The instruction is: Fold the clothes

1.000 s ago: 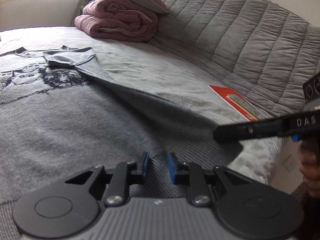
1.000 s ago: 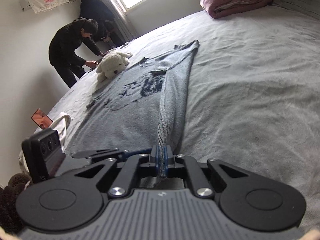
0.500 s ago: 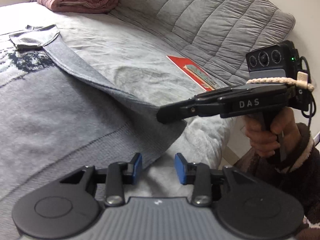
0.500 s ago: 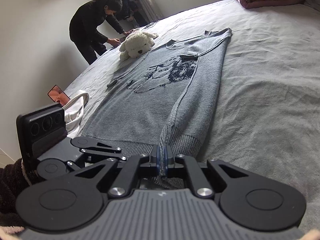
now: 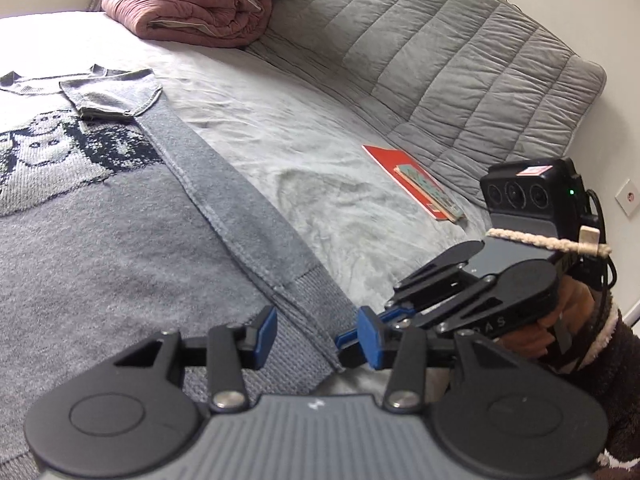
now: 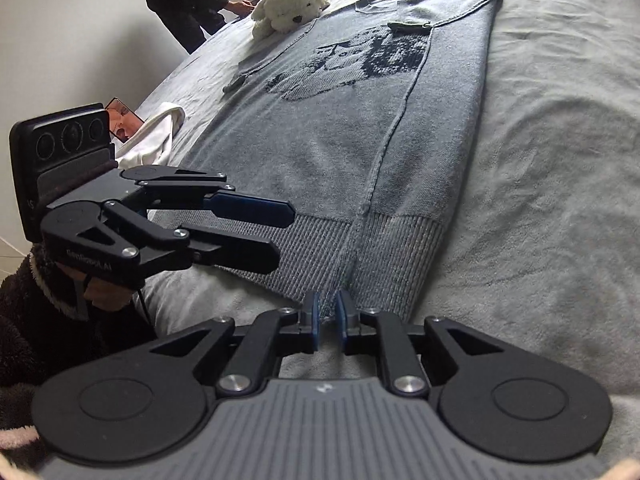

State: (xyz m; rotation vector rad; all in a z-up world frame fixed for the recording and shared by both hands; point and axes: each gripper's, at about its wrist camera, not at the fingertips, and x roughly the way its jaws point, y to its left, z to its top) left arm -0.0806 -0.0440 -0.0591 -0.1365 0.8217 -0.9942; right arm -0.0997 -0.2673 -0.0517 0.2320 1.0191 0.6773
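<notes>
The grey sweater (image 6: pixel 340 128) is lying flat on the bed (image 6: pixel 560 160), its long axis running from the ribbed hem at the near edge toward the far collar. The right claw (image 6: pixel 327 317) is sitting slightly parted at the hem's folded seam, nearest it; the left claw (image 5: pixel 316 332) is hovering spread wide over the hem.

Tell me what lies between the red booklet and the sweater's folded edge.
Only bare, wrinkled grey bedspread between red booklet and sweater, seen in the left wrist view.

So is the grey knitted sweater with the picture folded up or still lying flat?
Mostly flat. The grey knitted sweater lies spread on the bed, only one side edge folded over.
</notes>
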